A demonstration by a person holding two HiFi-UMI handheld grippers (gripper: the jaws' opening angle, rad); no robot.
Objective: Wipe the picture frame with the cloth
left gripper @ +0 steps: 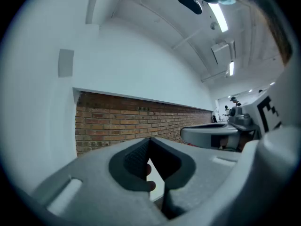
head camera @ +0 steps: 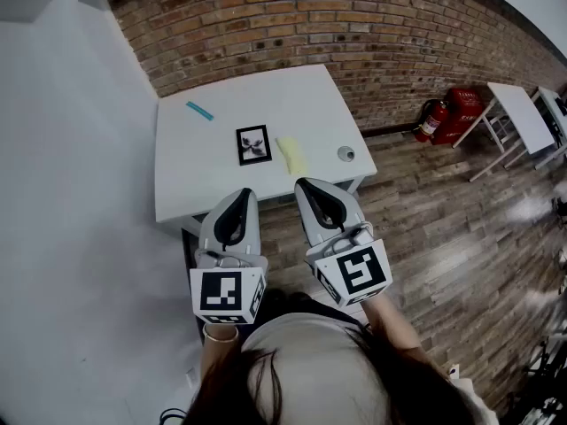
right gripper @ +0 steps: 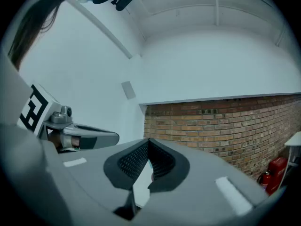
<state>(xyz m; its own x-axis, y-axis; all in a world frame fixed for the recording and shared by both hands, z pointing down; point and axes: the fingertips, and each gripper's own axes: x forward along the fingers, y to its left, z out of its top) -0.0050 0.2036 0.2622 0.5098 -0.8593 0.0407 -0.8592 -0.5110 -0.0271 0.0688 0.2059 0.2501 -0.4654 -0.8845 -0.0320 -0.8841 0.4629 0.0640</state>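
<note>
A black picture frame (head camera: 253,144) lies flat near the middle of the white table (head camera: 190,180). Just to its right lies a pale yellow cloth (head camera: 292,155). My left gripper (head camera: 243,193) hangs at the table's front edge, short of the frame, shut and holding nothing. My right gripper (head camera: 305,185) is beside it, just short of the cloth, also shut and holding nothing. Both point level toward the brick wall. In the left gripper view the left gripper (left gripper: 150,141) has its jaws together; in the right gripper view the right gripper (right gripper: 148,142) is the same. Neither gripper view shows the frame or the cloth.
A blue strip (head camera: 199,111) lies at the table's far left and a small round grey object (head camera: 345,154) near its right edge. A brick wall (head camera: 354,34) stands behind the table. Red fire extinguishers (head camera: 447,113) and another white table (head camera: 523,118) stand on the wooden floor to the right.
</note>
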